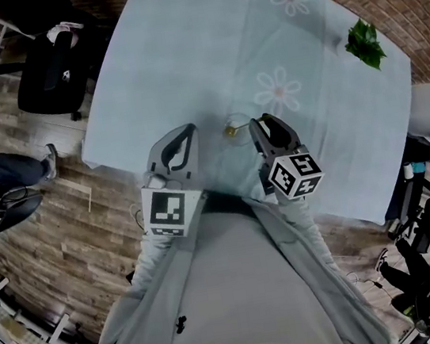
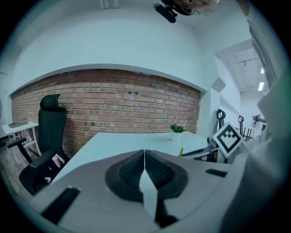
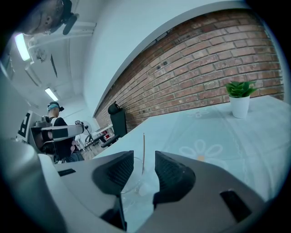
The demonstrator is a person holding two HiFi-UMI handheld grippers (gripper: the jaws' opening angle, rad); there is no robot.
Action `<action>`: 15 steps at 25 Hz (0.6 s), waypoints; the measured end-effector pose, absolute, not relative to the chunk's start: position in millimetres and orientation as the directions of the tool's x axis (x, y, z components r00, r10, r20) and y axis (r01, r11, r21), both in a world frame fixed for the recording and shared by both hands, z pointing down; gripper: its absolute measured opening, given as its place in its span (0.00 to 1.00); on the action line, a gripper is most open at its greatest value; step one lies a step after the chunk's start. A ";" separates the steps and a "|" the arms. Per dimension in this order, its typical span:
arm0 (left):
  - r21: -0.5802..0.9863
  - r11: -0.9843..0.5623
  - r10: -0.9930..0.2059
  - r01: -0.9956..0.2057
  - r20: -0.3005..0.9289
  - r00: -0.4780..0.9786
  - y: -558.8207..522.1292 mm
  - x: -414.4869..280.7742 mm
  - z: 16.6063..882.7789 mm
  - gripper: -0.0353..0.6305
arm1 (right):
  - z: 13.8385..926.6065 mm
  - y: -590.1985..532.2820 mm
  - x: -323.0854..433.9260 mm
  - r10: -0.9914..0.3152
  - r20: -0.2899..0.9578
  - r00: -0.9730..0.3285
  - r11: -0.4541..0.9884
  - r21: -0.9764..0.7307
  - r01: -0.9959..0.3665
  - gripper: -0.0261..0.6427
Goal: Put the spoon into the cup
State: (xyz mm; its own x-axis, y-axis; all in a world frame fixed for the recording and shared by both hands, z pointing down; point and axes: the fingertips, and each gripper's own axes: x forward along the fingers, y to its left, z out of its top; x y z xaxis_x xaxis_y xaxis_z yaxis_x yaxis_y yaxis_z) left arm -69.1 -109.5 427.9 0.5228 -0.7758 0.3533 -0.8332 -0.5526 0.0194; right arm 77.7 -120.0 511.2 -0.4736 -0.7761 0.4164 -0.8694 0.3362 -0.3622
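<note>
Between jaws of the released right gripper [image 3: 142, 160], the spoon [image 3: 143, 150] is standing in the glass cup [image 3: 134, 184]; backing straight out seems safest. The left gripper [image 2: 144, 160] is clenching nothing.

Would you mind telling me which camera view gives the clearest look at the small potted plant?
The right gripper view: the potted plant stands large and side-on, leaves and white pot both clear. The head view shows mostly its leaves from above; the left gripper view shows it small and far off.
</note>
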 end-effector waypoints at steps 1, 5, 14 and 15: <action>0.025 -0.550 -0.776 -0.835 0.353 0.522 -109.1 -67.7 426.7 0.08 | 510.2 -119.9 78.9 -0.778 0.414 -0.473 0.337 -0.361 -0.870 0.24; 0.018 -0.558 -0.777 -0.829 0.340 0.530 -108.3 -63.3 422.2 0.08 | 502.3 -120.5 84.1 -0.791 0.400 -0.463 0.336 -0.349 -0.875 0.25; -0.006 -0.575 -0.780 -0.818 0.304 0.547 -107.0 -56.9 408.8 0.08 | 473.3 -120.5 97.9 -0.836 0.341 -0.430 0.321 -0.332 -0.887 0.25; -0.003 -0.574 -0.781 -0.819 0.300 0.547 -107.2 -55.7 406.6 0.08 | 468.9 -121.1 99.6 -0.842 0.332 -0.425 0.320 -0.328 -0.889 0.25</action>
